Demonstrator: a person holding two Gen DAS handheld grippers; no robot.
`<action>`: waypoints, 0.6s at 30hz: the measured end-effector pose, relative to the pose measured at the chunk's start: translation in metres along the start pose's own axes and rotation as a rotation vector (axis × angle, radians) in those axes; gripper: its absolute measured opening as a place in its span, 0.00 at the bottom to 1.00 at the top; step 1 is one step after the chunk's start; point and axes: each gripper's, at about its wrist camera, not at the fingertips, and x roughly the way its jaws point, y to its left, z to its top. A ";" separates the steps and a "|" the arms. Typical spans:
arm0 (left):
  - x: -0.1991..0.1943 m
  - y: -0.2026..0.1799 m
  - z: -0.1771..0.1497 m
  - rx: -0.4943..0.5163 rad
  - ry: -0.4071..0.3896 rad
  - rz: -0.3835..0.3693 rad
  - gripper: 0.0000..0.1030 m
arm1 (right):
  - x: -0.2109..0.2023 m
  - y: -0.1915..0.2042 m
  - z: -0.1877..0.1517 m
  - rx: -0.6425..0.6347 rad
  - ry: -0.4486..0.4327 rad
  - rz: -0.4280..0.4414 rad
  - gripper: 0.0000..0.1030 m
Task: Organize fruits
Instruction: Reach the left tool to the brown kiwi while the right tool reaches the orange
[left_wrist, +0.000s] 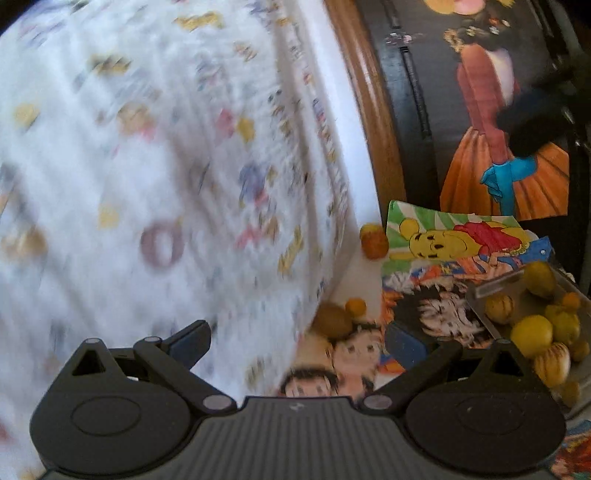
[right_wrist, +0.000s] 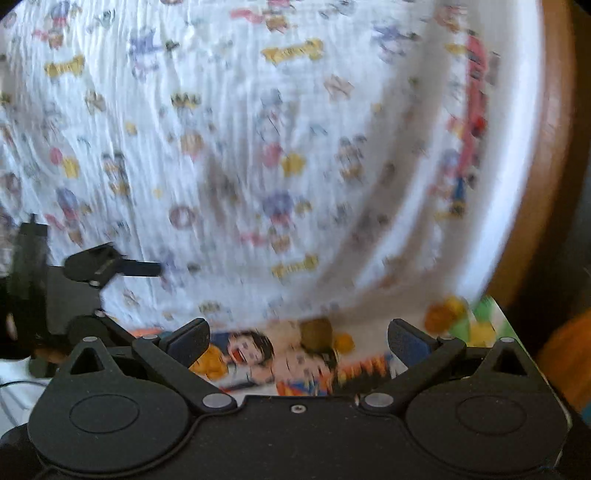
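Note:
In the left wrist view my left gripper (left_wrist: 297, 343) is open and holds nothing. Just beyond its fingers a brown kiwi (left_wrist: 330, 319) lies on the cartoon-printed mat (left_wrist: 424, 273), with a small orange fruit (left_wrist: 355, 306) touching it. A larger orange fruit (left_wrist: 373, 240) sits farther back. A clear tray (left_wrist: 495, 286) at the right holds several yellow fruits (left_wrist: 532, 332). My right gripper (right_wrist: 297, 338) is also open and empty, with the kiwi (right_wrist: 316, 332) and the small orange fruit (right_wrist: 343, 341) straight ahead of it. The larger orange fruit (right_wrist: 443, 314) lies to the right, blurred.
A white cloth with cartoon prints (left_wrist: 147, 184) fills the left and overhangs the mat (right_wrist: 295, 373). A wooden rail (left_wrist: 373, 110) and a black case with a painted figure (left_wrist: 480, 110) stand behind. The left gripper's body (right_wrist: 92, 266) shows at the left of the right wrist view.

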 end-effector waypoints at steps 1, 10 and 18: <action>0.005 0.000 0.006 0.026 -0.016 -0.004 1.00 | 0.005 -0.005 0.010 -0.037 0.005 0.025 0.99; 0.066 -0.025 0.016 0.408 -0.104 -0.098 1.00 | 0.099 -0.042 0.011 -0.464 0.161 0.119 0.99; 0.136 -0.060 -0.005 0.592 -0.013 -0.130 1.00 | 0.185 -0.070 -0.039 -0.569 0.263 0.135 0.96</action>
